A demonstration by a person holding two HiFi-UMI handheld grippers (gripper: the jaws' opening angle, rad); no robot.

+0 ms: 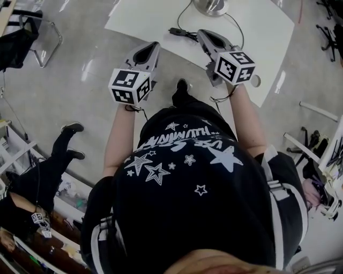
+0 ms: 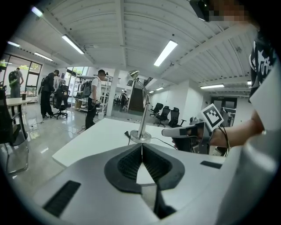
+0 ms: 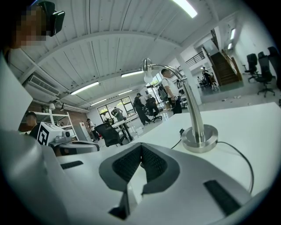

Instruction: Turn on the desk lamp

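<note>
A silver desk lamp stands on the white table (image 1: 257,32); only its round base (image 1: 210,6) shows in the head view. Its curved neck and small head (image 3: 147,66) show in the right gripper view, and its base (image 2: 140,137) shows in the left gripper view. A black cable with an inline block (image 1: 177,32) runs from the base toward the table's near edge. My left gripper (image 1: 151,47) hovers at that edge, shut and empty. My right gripper (image 1: 202,35) is over the table short of the base, shut and empty. Neither touches the lamp.
The table's near corner (image 1: 110,24) lies just ahead of the left gripper. Office chairs (image 2: 163,115) and several people (image 2: 93,97) stand far behind the table. A seated person's legs (image 1: 64,150) and shelving (image 1: 21,160) are to my left on the floor.
</note>
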